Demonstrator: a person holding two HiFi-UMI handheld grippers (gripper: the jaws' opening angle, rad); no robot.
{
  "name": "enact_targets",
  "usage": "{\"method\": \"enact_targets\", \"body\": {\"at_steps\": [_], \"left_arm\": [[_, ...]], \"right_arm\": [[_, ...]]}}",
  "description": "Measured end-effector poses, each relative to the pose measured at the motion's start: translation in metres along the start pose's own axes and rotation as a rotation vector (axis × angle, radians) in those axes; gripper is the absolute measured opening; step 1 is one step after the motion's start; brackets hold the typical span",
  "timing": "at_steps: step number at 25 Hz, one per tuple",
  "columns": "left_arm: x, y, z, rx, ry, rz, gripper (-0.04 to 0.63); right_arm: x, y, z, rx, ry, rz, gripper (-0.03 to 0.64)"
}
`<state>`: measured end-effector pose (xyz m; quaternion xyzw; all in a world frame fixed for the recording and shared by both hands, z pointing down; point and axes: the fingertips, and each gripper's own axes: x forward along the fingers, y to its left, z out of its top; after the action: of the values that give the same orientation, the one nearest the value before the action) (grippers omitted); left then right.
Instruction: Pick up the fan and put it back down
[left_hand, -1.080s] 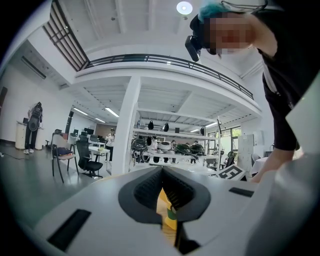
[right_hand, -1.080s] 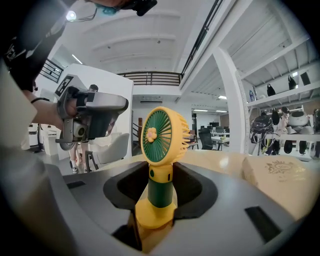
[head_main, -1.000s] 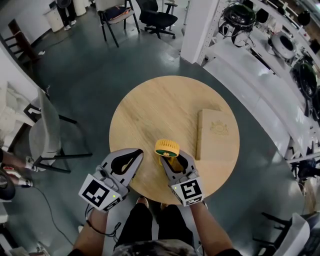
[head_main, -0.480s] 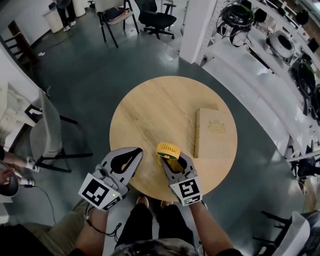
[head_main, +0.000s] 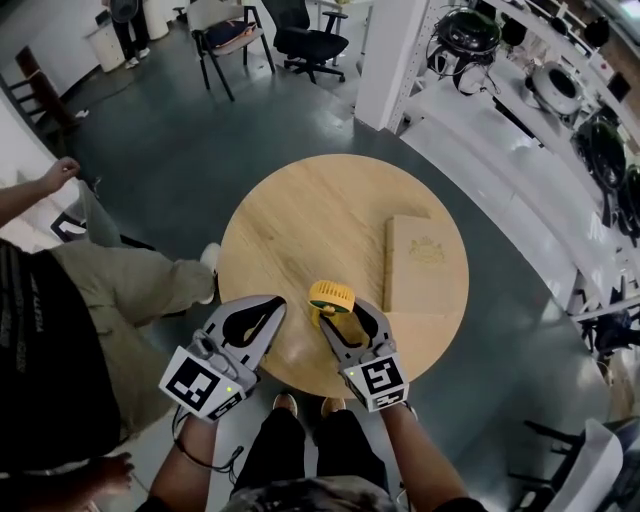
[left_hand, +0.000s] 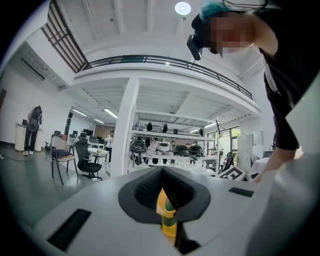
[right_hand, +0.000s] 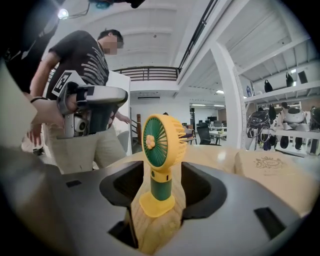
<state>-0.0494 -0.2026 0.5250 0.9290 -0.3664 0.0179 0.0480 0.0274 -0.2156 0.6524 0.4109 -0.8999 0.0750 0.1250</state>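
The upper and left parts of the round worktop (head_main: 300, 220) lie bare and open to a reach. A flat beige box (head_main: 422, 265) fills the right part. The fan (head_main: 331, 298) stands near the lower rim between the opening jaws of the right claw (head_main: 348, 316), with a gap on each side. The left claw (head_main: 272, 310) sits just left of it, apart. A standing person (head_main: 60, 340) blocks the frame's left.
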Motion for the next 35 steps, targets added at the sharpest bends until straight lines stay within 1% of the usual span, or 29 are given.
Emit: {"method": "enact_targets", "body": {"at_steps": [2, 5, 7, 9, 10, 11, 16, 20, 29, 35], "left_arm": [[-0.001, -0.004, 0.004, 0.002, 0.000, -0.003, 0.017], [-0.003, -0.009, 0.008, 0.003, 0.002, -0.007, 0.017], [-0.004, -0.012, 0.011, 0.004, 0.004, -0.010, 0.017], [-0.006, -0.014, 0.014, 0.005, 0.003, -0.013, 0.017], [-0.006, -0.015, 0.015, 0.005, 0.002, -0.014, 0.017], [-0.007, -0.017, 0.016, 0.005, 0.001, -0.014, 0.017], [-0.013, -0.022, 0.022, 0.010, -0.004, -0.016, 0.017], [-0.021, -0.026, 0.034, 0.013, -0.006, -0.015, 0.017], [-0.041, -0.037, 0.078, 0.019, -0.007, -0.011, 0.017], [-0.051, -0.048, 0.109, 0.012, -0.008, -0.013, 0.017]], "right_arm": [[-0.005, 0.000, 0.003, 0.009, 0.001, -0.003, 0.243], [-0.014, 0.002, 0.003, 0.025, 0.041, 0.004, 0.318], [-0.018, 0.005, 0.005, 0.036, 0.056, 0.016, 0.391], [-0.020, 0.007, 0.007, 0.050, 0.061, 0.024, 0.488], [-0.021, 0.009, 0.008, 0.055, 0.063, 0.031, 0.547], [-0.022, 0.010, 0.008, 0.055, 0.065, 0.036, 0.586], [-0.028, 0.018, 0.014, 0.030, 0.062, 0.046, 0.586], [-0.039, 0.024, 0.033, 0.020, 0.053, 0.039, 0.586], [-0.075, 0.039, 0.098, -0.024, 0.021, 0.053, 0.586], [-0.098, 0.053, 0.141, -0.028, 0.021, 0.062, 0.586]]}}
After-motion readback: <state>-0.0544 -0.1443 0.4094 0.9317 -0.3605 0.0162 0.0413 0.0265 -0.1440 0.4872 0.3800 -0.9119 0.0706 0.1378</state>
